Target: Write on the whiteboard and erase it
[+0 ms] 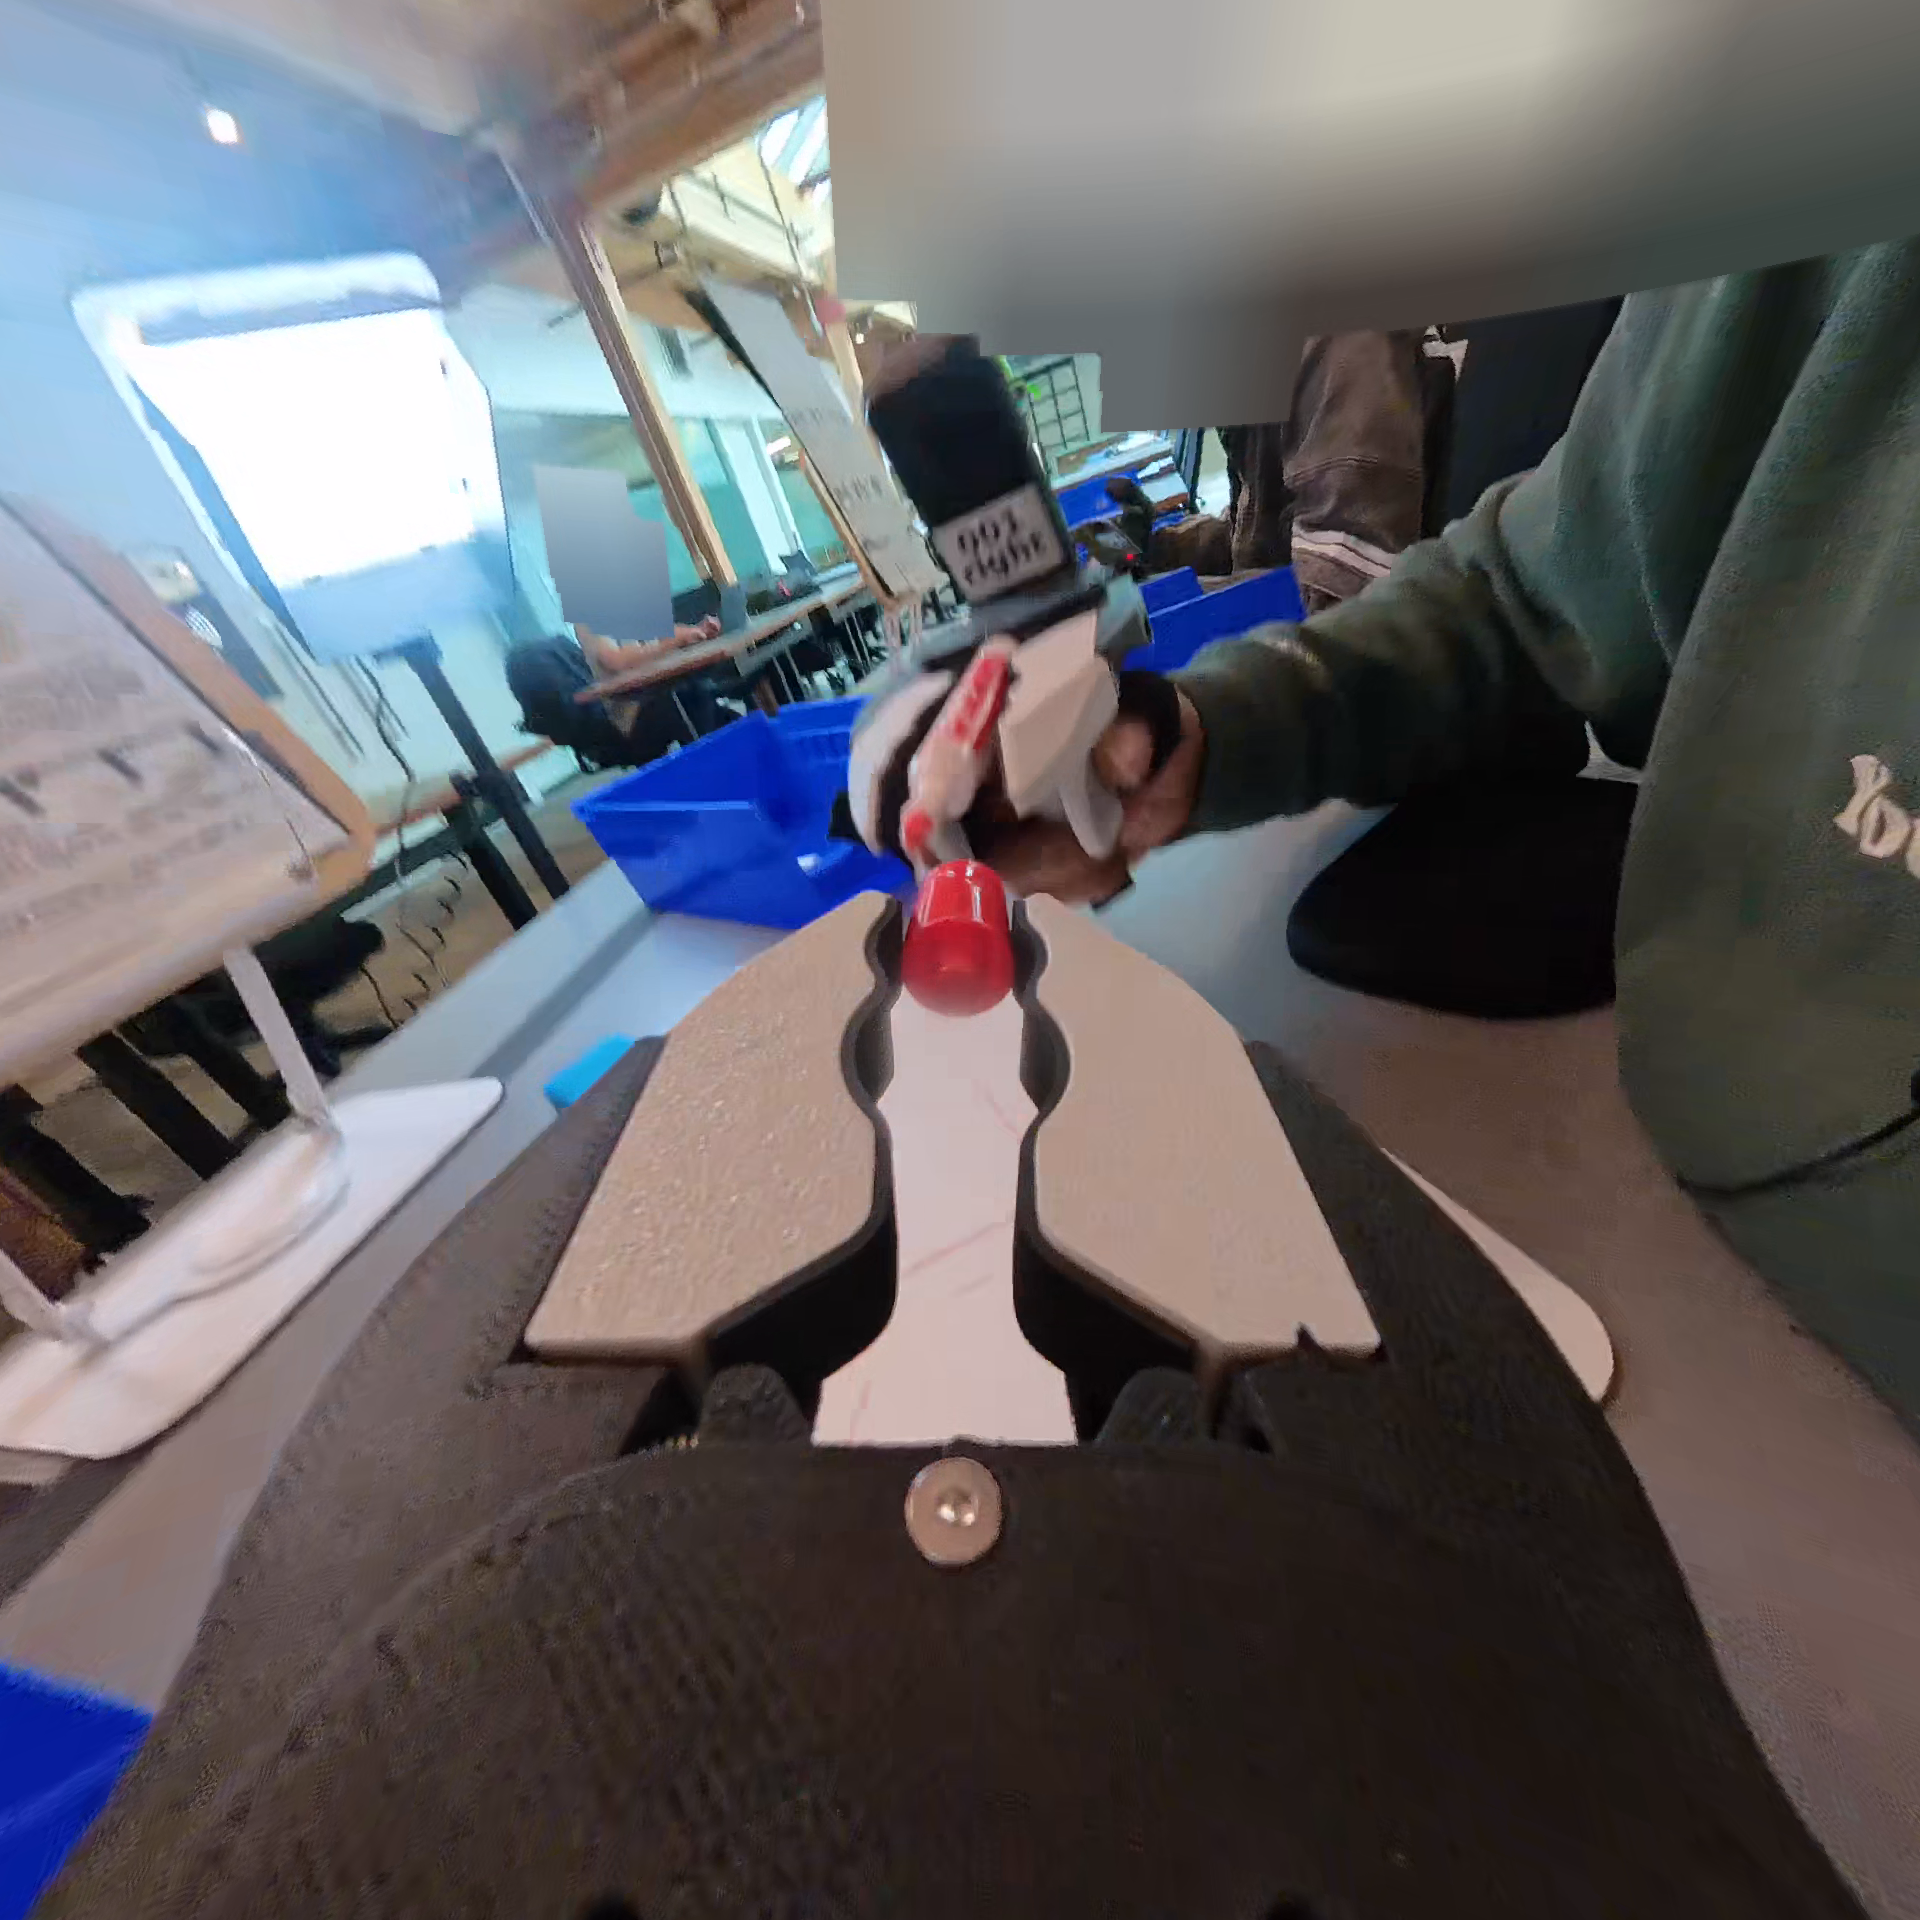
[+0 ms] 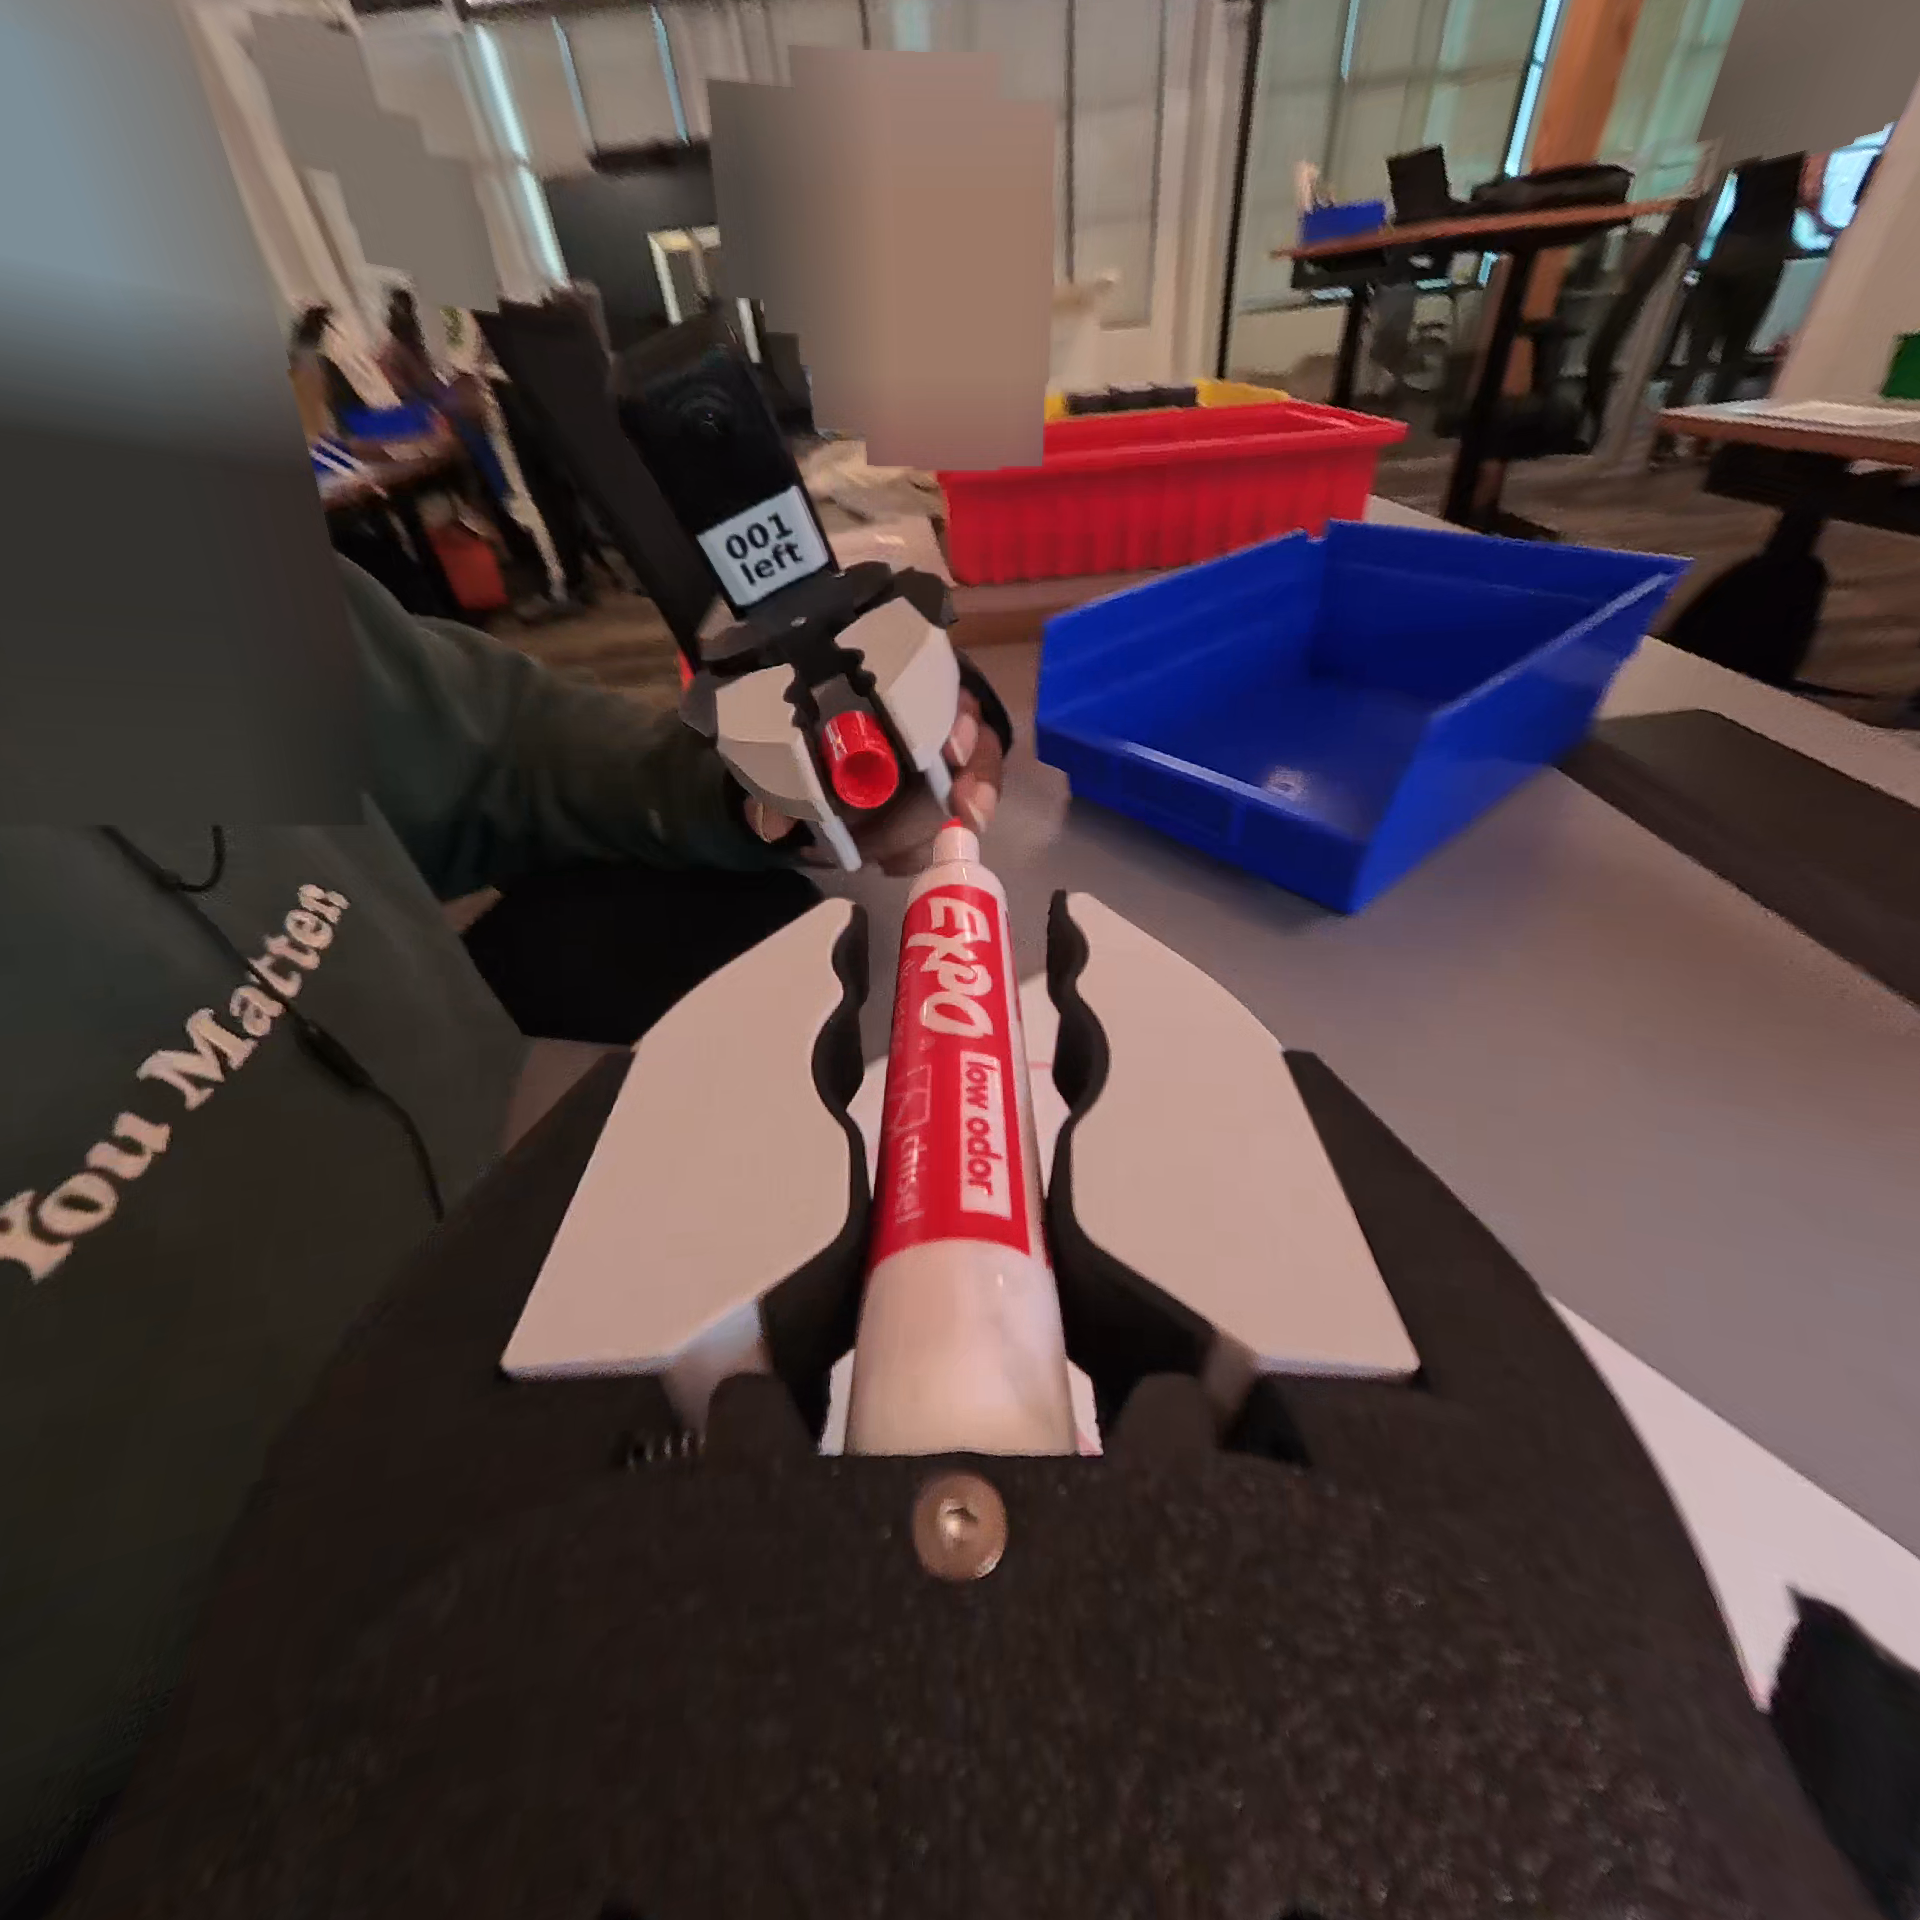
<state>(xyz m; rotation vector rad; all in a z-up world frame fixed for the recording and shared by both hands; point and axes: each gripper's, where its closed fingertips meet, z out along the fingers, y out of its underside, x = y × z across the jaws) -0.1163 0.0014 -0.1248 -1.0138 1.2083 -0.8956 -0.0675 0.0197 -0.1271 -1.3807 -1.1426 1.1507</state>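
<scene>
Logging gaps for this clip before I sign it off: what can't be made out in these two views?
- Whiteboard: both views show only slivers; each claw's body covers the rest, so the faint red marks can't be followed.
- Marker tip: small and soft in both views.
- Red cap: only its closed end shows in the left wrist view, between the left claw fingers.
- Dark object, right wrist view: cut by the lower right edge.

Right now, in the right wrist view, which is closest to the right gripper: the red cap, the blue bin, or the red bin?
1. Red cap, straight ahead, held in the left gripper.
2. Blue bin, ahead on the right.
3. Red bin, behind the blue one.
</scene>
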